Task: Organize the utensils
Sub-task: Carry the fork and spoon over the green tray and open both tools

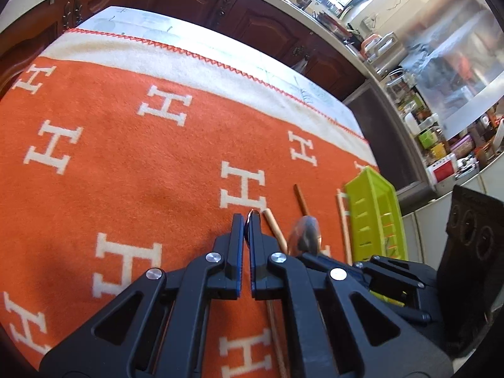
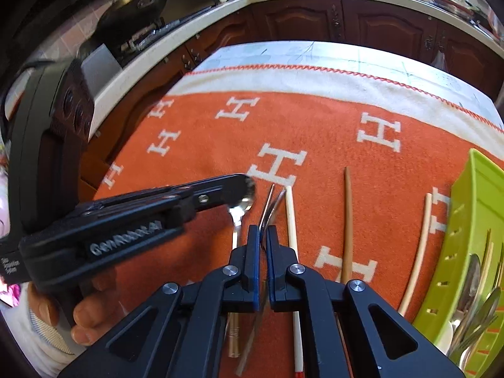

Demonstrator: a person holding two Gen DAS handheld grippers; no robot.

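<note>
The silver metal spoon [image 2: 240,217] lay on the orange blanket with white H letters [image 2: 201,145] that covered the table, its long axis running from the near edge away toward the dark wooden cabinets [image 2: 315,19], bowl at the far end and gold-toned handle end nearest the camera. The left gripper [image 1: 248,220] had its black fingers [image 1: 237,233] clenched on the rim of the spoon's bowl, which showed as a thin metal arc at the tips in the left wrist view; in the right wrist view the same fingers reached in from the left and covered the bowl's top.

Just right of the spoon, the silver metal fork [image 2: 272,203] pointed the same way, tines at the far end and slightly raised, its flat handle running back under the camera. The right gripper [image 2: 263,231] had its fingers [image 2: 253,242] closed on the fork's neck, just below the tines.

Beside the fork lay a pale cream chopstick with a red tip [image 2: 293,230], then a brown wooden chopstick [image 2: 347,220], then a second pale chopstick [image 2: 419,245] just beside the lime-green plastic slotted basket [image 2: 469,195]. All three ran roughly parallel to the spoon.

The basket sat at the right edge of the blanket and held several metal spoons [image 2: 472,280] and other utensils, with handles leaning toward its far end; exactly how many could not be told.

A hand [image 2: 85,321] gripped the left gripper's handle at the lower left.
</note>
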